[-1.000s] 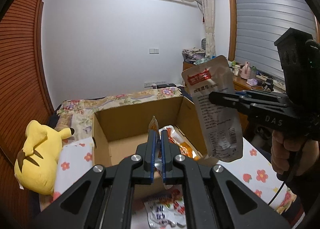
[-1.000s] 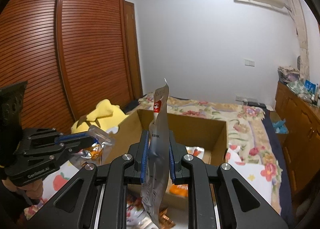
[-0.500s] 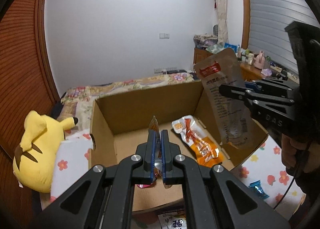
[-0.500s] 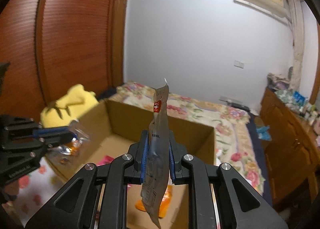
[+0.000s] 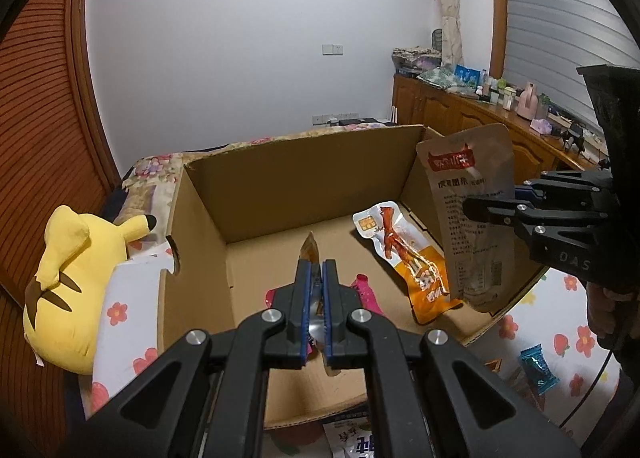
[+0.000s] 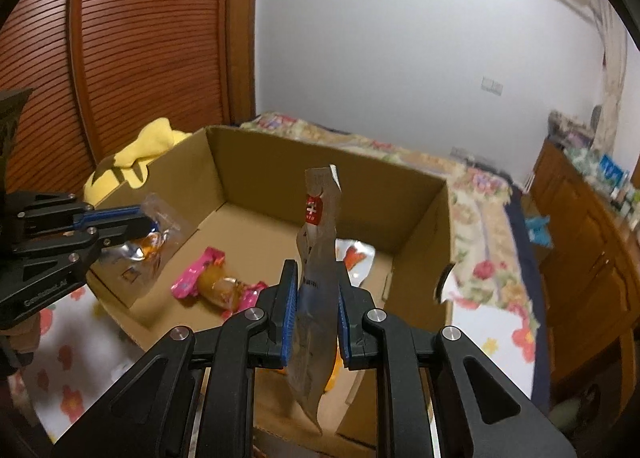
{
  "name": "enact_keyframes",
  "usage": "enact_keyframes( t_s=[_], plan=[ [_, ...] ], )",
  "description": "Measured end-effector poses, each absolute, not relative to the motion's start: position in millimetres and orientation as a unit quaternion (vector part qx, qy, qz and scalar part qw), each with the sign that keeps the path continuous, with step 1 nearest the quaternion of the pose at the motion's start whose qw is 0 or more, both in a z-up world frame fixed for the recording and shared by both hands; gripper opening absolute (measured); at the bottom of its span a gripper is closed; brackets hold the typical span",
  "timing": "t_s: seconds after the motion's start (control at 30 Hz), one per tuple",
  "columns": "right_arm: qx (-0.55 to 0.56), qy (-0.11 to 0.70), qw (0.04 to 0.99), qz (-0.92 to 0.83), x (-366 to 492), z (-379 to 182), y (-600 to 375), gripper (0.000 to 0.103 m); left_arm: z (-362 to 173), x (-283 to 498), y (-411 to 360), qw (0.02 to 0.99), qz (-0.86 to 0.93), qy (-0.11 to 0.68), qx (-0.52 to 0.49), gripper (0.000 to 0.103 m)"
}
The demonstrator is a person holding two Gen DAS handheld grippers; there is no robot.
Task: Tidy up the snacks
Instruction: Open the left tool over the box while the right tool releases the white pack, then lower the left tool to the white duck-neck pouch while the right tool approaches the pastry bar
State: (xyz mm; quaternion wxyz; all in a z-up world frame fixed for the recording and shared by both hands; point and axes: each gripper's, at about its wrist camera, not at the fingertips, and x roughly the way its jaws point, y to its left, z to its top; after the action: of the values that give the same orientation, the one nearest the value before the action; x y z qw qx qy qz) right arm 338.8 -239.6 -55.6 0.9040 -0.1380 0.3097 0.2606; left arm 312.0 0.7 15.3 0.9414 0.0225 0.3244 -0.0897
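An open cardboard box (image 5: 288,186) stands on the flowered bed; it also shows in the right wrist view (image 6: 256,174). Inside lie an orange chicken-feet packet (image 5: 404,254) and a pink-wrapped snack (image 6: 208,278). My left gripper (image 5: 316,278) is shut on a clear snack packet (image 5: 311,254), held over the box's near left part; the packet shows in the right wrist view (image 6: 156,238). My right gripper (image 6: 316,298) is shut on a grey pouch with a red label (image 6: 318,258), hanging over the box's right side (image 5: 472,218).
A yellow plush toy (image 5: 68,278) lies left of the box. Loose snacks lie on the flowered sheet: a blue candy (image 5: 538,368) at right and a white packet (image 5: 352,438) in front. A wooden cabinet (image 5: 460,114) stands at right, a wooden wardrobe (image 6: 120,50) at left.
Both grippers have moved forward and down over the box with their packets still held. The box interior and the pink snack now show.
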Motion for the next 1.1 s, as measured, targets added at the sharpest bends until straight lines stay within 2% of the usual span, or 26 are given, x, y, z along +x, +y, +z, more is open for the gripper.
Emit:
enact_keyframes(
  t_s=[0.17,0.77,1.1],
  plan=[
    [-0.123,0.324,0.895,0.28,340,-57,-237,0.015,14,314,0,0.94,-0.09,0.328,0.02,0.005],
    [-0.107,0.296,0.908,0.277,321,-35,-246,0.016,25,290,-5,0.943,-0.099,0.317,0.025,0.006],
    [-0.091,0.273,0.917,0.275,259,-17,-267,0.017,40,238,-14,0.948,-0.107,0.299,0.027,0.01]
  ],
)
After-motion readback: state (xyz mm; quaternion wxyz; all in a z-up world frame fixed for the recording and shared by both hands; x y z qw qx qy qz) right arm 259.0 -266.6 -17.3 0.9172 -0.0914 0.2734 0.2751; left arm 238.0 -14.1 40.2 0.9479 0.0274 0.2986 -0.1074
